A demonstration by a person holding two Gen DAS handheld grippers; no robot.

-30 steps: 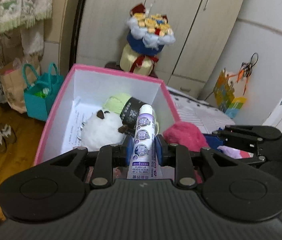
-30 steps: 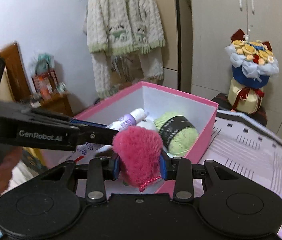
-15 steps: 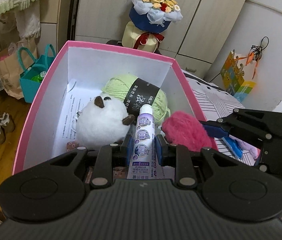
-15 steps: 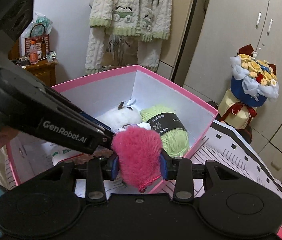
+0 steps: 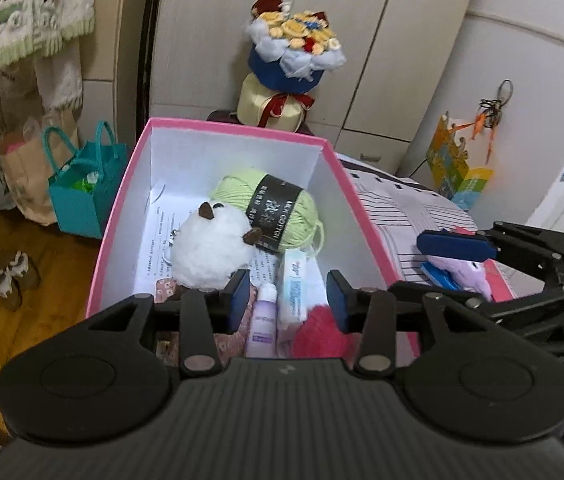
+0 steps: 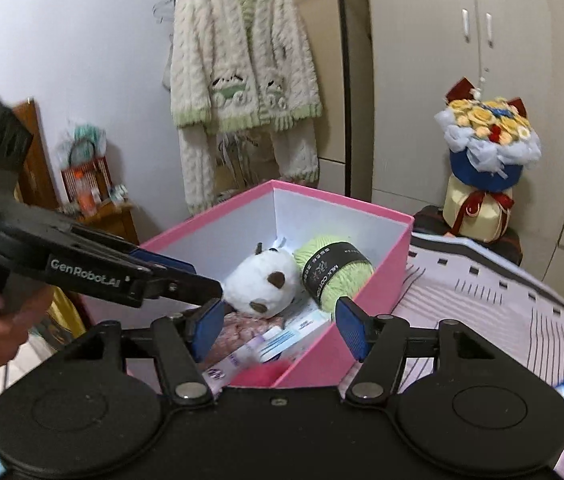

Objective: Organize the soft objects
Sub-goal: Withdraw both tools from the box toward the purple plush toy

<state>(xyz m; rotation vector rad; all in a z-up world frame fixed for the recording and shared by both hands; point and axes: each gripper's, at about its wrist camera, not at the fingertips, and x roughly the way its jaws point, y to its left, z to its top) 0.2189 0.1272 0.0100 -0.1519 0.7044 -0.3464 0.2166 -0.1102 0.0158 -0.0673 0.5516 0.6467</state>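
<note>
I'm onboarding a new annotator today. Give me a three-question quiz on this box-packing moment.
1. True or false: the left gripper grips the purple tube.
2. Which item touches the white plush in the pink box? A) green yarn ball B) flower bouquet C) teal bag
3. Fill in: the red pom-pom lies ____ the box.

Key: 1 false, both grippers' jaws have just been opening and nothing is gripped; 2 A; 3 inside.

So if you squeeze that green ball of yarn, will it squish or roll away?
The green yarn ball would probably squish, since it is loosely wound strands. It looks light. Rolling seems unlikely: it is wedged between the white plush and the pink box wall.
</note>
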